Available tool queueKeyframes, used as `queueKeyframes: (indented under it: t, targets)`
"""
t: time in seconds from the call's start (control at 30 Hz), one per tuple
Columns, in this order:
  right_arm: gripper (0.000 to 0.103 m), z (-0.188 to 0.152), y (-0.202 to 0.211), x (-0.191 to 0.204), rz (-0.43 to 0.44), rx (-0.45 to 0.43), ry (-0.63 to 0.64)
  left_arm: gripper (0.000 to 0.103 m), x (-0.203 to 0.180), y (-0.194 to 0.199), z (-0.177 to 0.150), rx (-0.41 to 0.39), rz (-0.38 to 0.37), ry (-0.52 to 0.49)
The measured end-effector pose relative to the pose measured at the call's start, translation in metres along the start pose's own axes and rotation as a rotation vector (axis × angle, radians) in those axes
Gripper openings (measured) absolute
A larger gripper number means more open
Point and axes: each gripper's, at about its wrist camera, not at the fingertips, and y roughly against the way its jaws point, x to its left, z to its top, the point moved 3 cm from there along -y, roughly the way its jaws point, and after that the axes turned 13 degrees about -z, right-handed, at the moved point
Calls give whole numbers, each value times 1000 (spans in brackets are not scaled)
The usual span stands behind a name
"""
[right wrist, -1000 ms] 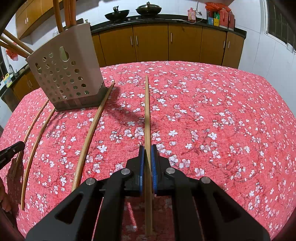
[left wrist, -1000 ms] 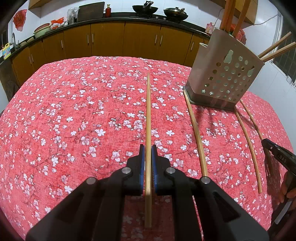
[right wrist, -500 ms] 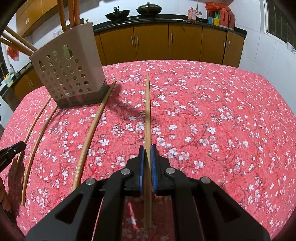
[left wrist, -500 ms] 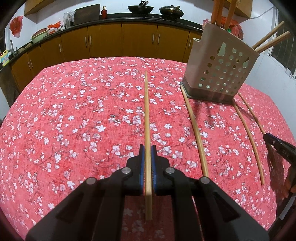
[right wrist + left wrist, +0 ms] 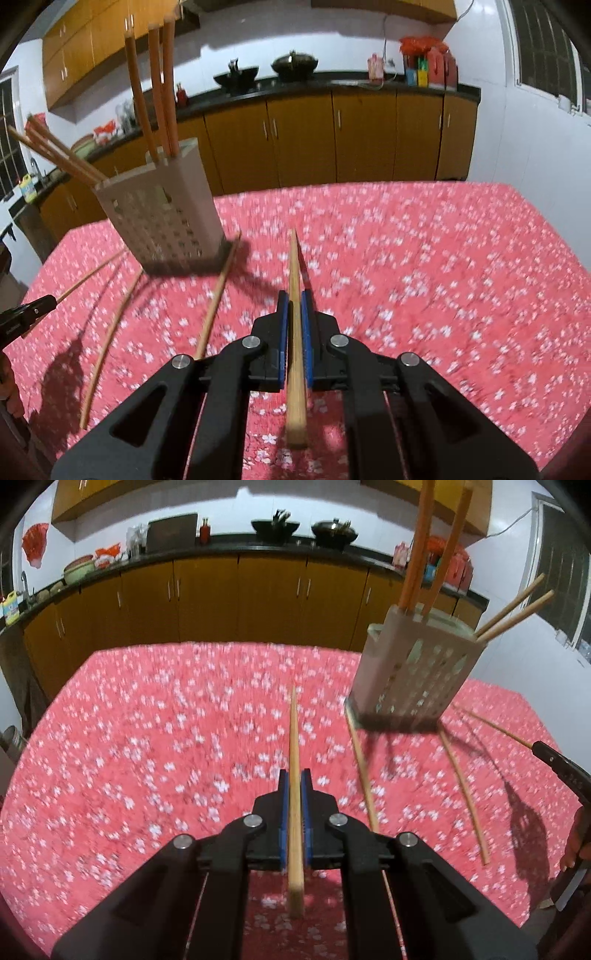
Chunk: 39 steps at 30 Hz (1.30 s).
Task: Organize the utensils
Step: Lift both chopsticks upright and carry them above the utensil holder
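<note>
While the red flowered tablecloth (image 5: 129,757) fills the lower half of both views, a row of brown cabinets (image 5: 207,598) under a dark counter runs across the top. The perforated utensil holder (image 5: 417,679) stands upper right in the left wrist view and upper left (image 5: 162,229) in the right wrist view, with orange handles and pale sticks poking out of it. Three loose chopsticks lie on the cloth by its base: one (image 5: 364,775) touching its near corner, two more on its far side. At bottom centre of each view, the left gripper (image 5: 294,779) is clenched on a wooden chopstick (image 5: 294,738), and the right gripper (image 5: 294,299) is clenched on another chopstick (image 5: 294,266); each stick points up the frame, lifted off the cloth.
</note>
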Motion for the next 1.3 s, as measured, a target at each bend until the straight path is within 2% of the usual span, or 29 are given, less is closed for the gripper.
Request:
queueKeyframes:
  t: [0.4,0.9,1.03,1.3]
  targets:
    - [8,19,15,-6,-7,-66,-17,8,-11,32,23,-99,-13,-27]
    - [8,50,55,-7,11,-209,-42,7,-25,74,51,-225,-53,-78]
    - [8,60,73,-3,46,-255,-48,7,-37,85,59,-249,-84,-103]
    - [8,85,117,10,195,-356,-65,7,-67,106,76,-305,-164,-151]
